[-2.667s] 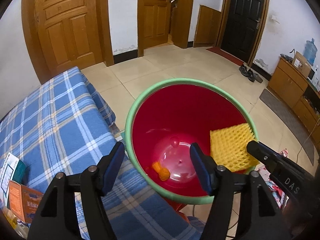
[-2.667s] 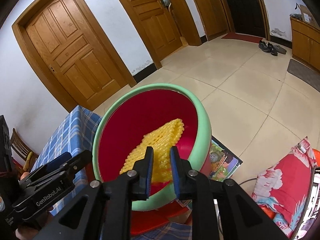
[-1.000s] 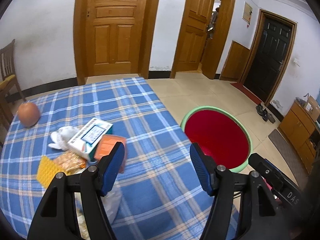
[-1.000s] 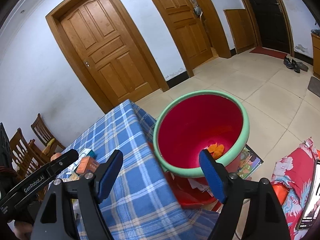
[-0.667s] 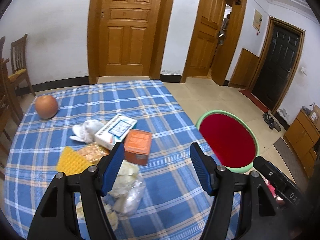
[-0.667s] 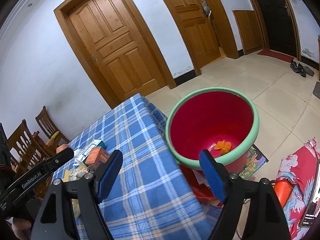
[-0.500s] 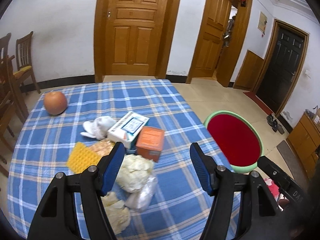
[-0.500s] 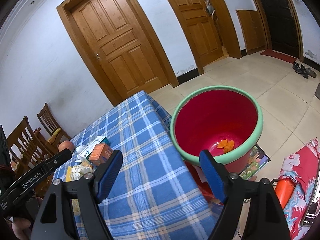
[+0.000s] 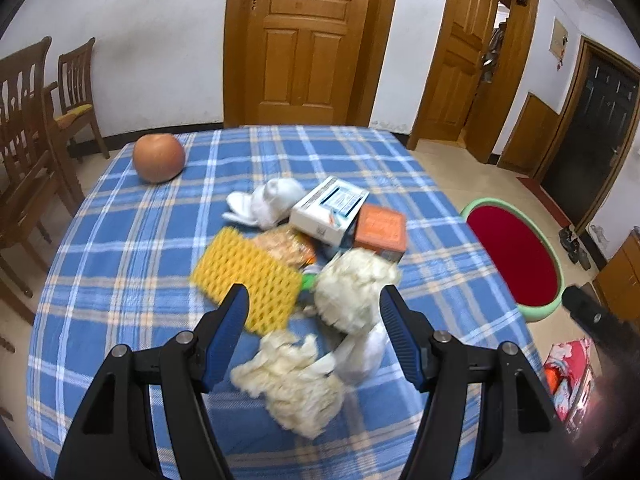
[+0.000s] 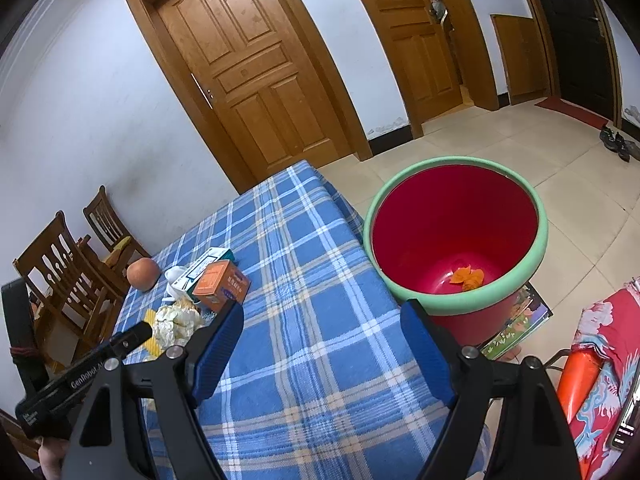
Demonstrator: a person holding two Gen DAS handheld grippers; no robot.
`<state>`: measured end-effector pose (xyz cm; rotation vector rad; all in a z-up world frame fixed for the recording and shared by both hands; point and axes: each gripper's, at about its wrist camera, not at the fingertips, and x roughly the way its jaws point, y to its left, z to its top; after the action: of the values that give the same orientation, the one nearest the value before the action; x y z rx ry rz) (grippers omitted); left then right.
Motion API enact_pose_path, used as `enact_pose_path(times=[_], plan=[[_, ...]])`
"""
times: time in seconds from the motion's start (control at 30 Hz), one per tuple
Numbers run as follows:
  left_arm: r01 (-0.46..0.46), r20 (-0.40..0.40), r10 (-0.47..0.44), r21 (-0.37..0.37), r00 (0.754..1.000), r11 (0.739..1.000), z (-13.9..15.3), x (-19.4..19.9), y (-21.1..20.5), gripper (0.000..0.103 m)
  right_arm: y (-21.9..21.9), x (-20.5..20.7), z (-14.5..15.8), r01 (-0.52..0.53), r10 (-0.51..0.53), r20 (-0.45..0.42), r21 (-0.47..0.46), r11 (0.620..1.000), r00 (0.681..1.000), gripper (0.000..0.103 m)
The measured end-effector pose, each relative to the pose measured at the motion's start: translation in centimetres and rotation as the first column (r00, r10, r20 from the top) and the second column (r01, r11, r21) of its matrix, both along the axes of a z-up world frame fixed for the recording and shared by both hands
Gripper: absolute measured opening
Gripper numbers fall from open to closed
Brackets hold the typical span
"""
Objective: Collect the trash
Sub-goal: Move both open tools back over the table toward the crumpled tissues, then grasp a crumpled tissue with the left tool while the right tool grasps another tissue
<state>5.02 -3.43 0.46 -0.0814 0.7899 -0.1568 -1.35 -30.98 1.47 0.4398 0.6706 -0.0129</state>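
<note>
A heap of trash lies on the blue plaid table (image 9: 120, 248): a yellow foam net (image 9: 248, 280), crumpled white paper (image 9: 296, 380), a pale wad (image 9: 356, 284), an orange box (image 9: 380, 230), a white carton (image 9: 330, 208), a snack wrapper (image 9: 286, 246) and white tissue (image 9: 266, 202). My left gripper (image 9: 314, 310) is open and empty just above the foam net and wads. My right gripper (image 10: 322, 332) is open and empty over the table's edge beside the red bin (image 10: 456, 236) with the green rim. The bin (image 9: 516, 264) holds orange scraps (image 10: 466, 276).
An orange fruit (image 9: 158, 158) sits at the table's far left corner. Wooden chairs (image 9: 36, 128) stand left of the table. Wooden doors (image 9: 298, 40) are behind. A red patterned cloth (image 10: 600, 360) and a book (image 10: 516, 328) lie by the bin.
The yellow foam net held by my right gripper was dropped in the bin and the gripper opened. My left gripper has swung from over the bin back to the trash heap.
</note>
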Motion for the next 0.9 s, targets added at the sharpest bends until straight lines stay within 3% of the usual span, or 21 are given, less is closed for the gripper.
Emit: enact_pose_path(times=[0.33,0.53,0.77,0.9], plan=[[-0.04,-0.071,0.041,0.018,0.997,0.999,-2.8,-1.2,1.8,0.068,1.3,0.1,-0.7,-0.028,0.028,-0.023,-0.004,1.0,0.999,0.083],[-0.034,-0.108,0.033,-0.011,0.994,0.999,-4.3,-1.1,2.4,0.067,2.1,0.2,-1.0,-0.046,0.046,-0.031,-0.012,0.999,0.998,0.083],[0.024,-0.11,-0.033,-0.083,0.993,0.996,-4.7,-1.1,2.1,0.032,2.9,0.3,-1.4,-0.063,0.062,-0.045,-0.016,0.998,0.997,0.083],[0.033,-0.094,-0.042,-0.098,0.995,0.995,-4.3,-1.4,2.3,0.022,3.4,0.4,-1.5,-0.076,0.075,-0.049,-0.02,0.997,0.996,0.083]])
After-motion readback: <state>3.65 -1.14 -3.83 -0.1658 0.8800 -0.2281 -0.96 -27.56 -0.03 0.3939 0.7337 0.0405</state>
